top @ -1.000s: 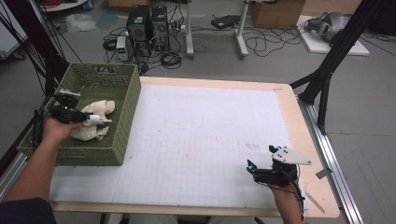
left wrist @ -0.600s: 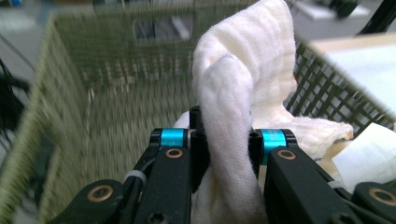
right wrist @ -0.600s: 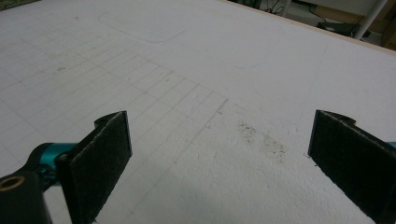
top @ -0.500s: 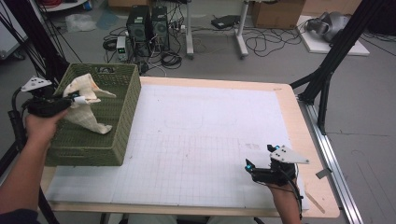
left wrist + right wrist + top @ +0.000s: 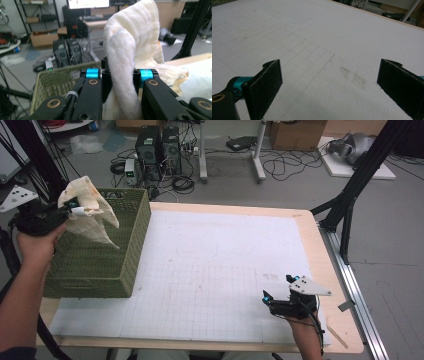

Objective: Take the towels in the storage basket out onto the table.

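High view: left gripper [image 5: 72, 206] clamps a cream, crumpled cloth [image 5: 92, 212], raised above the left rim of the green woven basket [image 5: 105, 265]; folds hang into the basket mouth. The basket's interior is hidden behind the cloth. Left gripper view resolves the pinch: cloth [image 5: 125, 62] bunched between both pads. Well right of the basket, right gripper [image 5: 278, 290] rests on the white mat [image 5: 215, 270], jaws wide apart, holding nothing.

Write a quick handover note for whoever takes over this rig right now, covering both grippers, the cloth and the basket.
Left gripper: shut on the cream cloth, held above the green basket at the table's left end.
Right gripper: open, empty, low over the white mat near the front right.
Done: cloth lifted out of the basket, one corner hanging over the rim.
Left: probably bring it over the mat and set it down.
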### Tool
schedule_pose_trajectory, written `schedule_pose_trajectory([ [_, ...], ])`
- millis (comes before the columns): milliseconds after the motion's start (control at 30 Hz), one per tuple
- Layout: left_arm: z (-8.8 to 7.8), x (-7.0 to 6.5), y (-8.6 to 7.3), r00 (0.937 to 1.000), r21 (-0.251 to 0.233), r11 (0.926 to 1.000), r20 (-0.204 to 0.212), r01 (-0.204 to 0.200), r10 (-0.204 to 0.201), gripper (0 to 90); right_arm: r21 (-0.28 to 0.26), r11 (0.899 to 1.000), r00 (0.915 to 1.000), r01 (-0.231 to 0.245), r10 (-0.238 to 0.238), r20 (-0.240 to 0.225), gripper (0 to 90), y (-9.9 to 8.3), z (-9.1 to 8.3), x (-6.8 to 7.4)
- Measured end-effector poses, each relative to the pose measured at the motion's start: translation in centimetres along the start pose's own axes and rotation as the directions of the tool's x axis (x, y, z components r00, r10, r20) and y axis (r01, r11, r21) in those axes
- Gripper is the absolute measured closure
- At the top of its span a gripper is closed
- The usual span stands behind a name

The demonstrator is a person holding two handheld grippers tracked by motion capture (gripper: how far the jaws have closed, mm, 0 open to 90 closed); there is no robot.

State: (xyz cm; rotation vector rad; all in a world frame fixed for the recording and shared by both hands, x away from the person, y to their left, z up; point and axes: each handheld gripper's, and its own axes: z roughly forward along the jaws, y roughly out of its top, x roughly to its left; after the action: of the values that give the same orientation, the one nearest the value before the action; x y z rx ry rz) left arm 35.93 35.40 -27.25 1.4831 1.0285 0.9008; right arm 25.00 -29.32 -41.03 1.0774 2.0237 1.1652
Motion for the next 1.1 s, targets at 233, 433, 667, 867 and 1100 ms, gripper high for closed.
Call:
schedule_pose_trajectory([
  [233, -0.8, -0.6, 1.2, 0.999, -0.087, 0.9961, 0.044, 0.013, -0.009, 79.3, 0.001, 1.0, 1.0, 0.004, -0.004, -0.001, 5.3, 0.0, 0.0, 0.0],
  [433, -1.5, -1.0, 2.1, 0.9969, -0.15, 0.9883, 0.077, 0.029, -0.018, 79.3, 0.004, 1.0, 1.0, -0.001, 0.001, -0.002, 5.3, 0.1, 0.0, 0.1],
  [667, -2.5, -1.5, 3.7, 0.9929, -0.208, 0.9773, 0.118, 0.04, -0.016, 79.3, -0.003, 1.0, 1.0, 0.006, -0.006, -0.004, 5.3, 0.1, 0.0, 0.1],
  [867, -3.3, -2.6, 5.2, 0.9847, -0.266, 0.9622, 0.174, 0.058, -0.011, 79.2, -0.004, 1.0, 1.0, 0.004, -0.004, -0.004, 5.3, 0.2, 0.0, 0.2],
  [1100, -3.5, -4.8, 6.7, 0.9642, -0.297, 0.9525, 0.265, 0.069, 0.012, 79.2, -0.004, 1.0, 1.0, 0.006, -0.006, -0.004, 5.3, 0.2, 0.0, 0.2],
])
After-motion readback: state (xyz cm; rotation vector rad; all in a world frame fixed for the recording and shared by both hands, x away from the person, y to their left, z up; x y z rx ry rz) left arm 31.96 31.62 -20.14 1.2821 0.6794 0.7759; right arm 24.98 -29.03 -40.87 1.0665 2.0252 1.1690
